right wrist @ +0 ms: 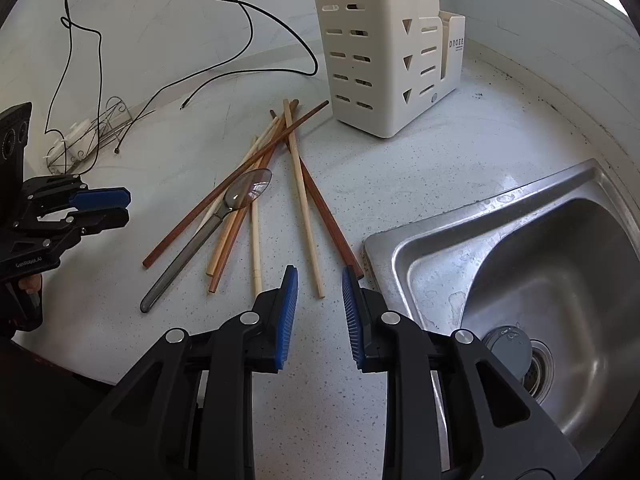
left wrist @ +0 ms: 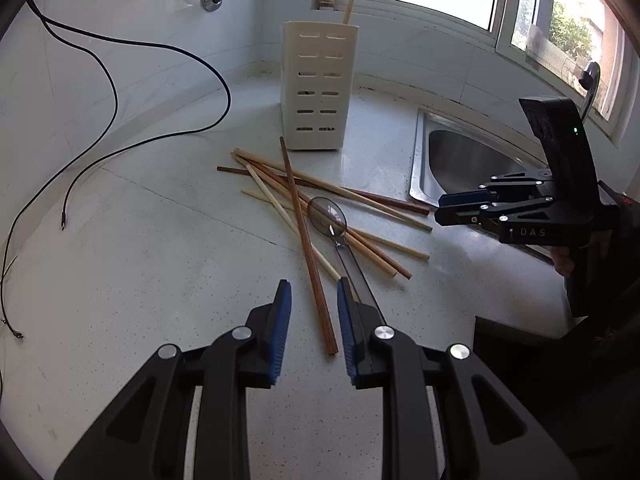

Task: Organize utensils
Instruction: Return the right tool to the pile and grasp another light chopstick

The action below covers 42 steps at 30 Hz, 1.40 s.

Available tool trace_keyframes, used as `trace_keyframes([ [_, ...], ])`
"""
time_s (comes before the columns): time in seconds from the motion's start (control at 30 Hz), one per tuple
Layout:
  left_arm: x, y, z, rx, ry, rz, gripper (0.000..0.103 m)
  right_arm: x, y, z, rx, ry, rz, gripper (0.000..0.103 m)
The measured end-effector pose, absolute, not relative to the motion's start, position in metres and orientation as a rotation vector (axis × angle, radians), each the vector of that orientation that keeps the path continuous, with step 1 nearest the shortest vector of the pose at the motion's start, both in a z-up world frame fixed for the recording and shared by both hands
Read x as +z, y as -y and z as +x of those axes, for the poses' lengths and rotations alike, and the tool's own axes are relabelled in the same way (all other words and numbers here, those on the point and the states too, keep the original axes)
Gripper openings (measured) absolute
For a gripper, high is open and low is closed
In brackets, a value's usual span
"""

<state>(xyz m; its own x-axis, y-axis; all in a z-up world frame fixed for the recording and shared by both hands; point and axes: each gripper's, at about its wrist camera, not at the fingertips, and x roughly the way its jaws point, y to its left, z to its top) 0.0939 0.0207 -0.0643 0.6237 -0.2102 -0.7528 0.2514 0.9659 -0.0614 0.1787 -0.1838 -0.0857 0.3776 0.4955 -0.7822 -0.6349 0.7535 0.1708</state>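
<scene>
Left gripper (left wrist: 314, 292) and right gripper (right wrist: 320, 280) both angle down over the countertop (left wrist: 140, 260), jaws parted, grasping nothing. About eight chopsticks (left wrist: 306, 240) and one spoon (left wrist: 328, 214) lie piled at twelve o'clock, before one utensil holder (left wrist: 316, 84).

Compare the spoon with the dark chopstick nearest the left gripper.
The spoon is clear grey plastic; the dark chopstick is reddish-brown wood. The spoon widens into a round bowl; the chopstick is a plain thin stick. The spoon's bowl rests on the pile; the chopstick crosses over other sticks. Both lie flat on the counter.
</scene>
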Motion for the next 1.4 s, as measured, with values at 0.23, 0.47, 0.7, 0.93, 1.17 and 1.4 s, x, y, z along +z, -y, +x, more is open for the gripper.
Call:
trace_keyframes([
  [0.23, -0.083, -0.013, 0.093, -0.280, -0.914, 0.034, 0.023, -0.095, 0.180, 0.182, 0.715, -0.966, -0.204, 0.022],
  [0.47, -0.089, -0.015, 0.091, -0.276, -0.931, 0.034, 0.023, -0.098, 0.176, 0.183, 0.749, -0.964, -0.212, 0.023],
  [0.7, -0.091, -0.017, 0.091, -0.281, -0.940, 0.031, 0.023, -0.100, 0.170, 0.182, 0.748, -0.964, -0.245, 0.022],
  [0.93, -0.098, -0.013, 0.091, -0.278, -0.962, 0.044, 0.008, -0.101, 0.164, 0.175, 0.734, -0.924, -0.318, 0.022],
  [1.17, -0.098, -0.013, 0.095, -0.276, -0.965, 0.030, 0.008, -0.101, 0.164, 0.173, 0.719, -0.911, -0.326, 0.016],
  [1.4, -0.098, -0.016, 0.095, -0.273, -0.970, -0.008, 0.007, -0.100, 0.164, 0.174, 0.764, -0.918, -0.288, 0.004],
])
